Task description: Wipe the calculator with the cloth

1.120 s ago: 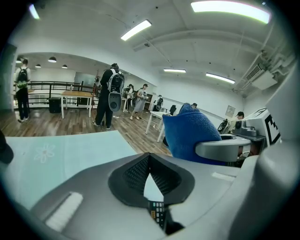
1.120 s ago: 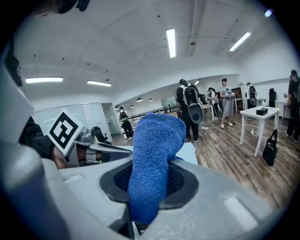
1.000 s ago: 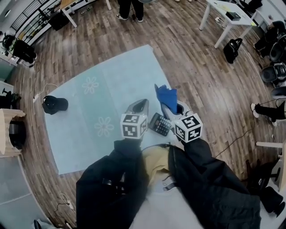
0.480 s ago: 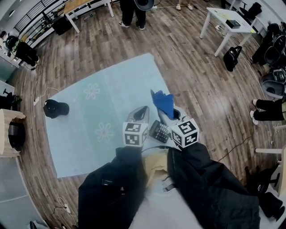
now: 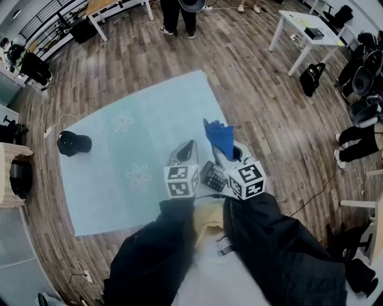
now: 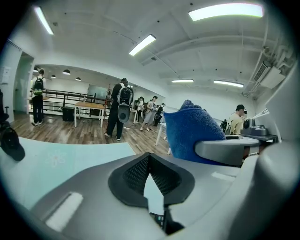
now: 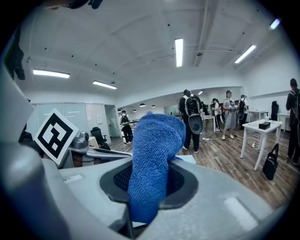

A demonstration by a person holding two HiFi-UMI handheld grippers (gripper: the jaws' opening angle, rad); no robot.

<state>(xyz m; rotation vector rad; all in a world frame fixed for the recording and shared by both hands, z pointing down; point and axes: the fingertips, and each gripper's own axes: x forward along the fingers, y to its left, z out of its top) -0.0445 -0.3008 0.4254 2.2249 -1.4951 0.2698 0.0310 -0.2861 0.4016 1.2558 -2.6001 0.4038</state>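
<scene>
A dark calculator (image 5: 213, 174) lies on the pale blue mat (image 5: 137, 131), between my two grippers and close to my body. My right gripper (image 5: 223, 149) is shut on a blue cloth (image 5: 219, 134). The cloth sticks up past its jaws, above and beyond the calculator. In the right gripper view the cloth (image 7: 152, 154) fills the gap of that gripper (image 7: 150, 182). My left gripper (image 5: 188, 148) is just left of the calculator. Its tips (image 6: 149, 157) meet with nothing between them. The left gripper view also shows the cloth (image 6: 190, 131) at its right.
A black cap (image 5: 73, 143) rests on the mat's left edge. Wooden floor surrounds the mat. A white table (image 5: 304, 24) and a black bag (image 5: 310, 67) stand at the far right. Legs of people (image 5: 176, 13) are at the top and feet (image 5: 353, 146) at the right edge.
Both grippers have shifted a little toward me in the head view. The right one still holds the cloth. The calculator has not moved on the mat.
</scene>
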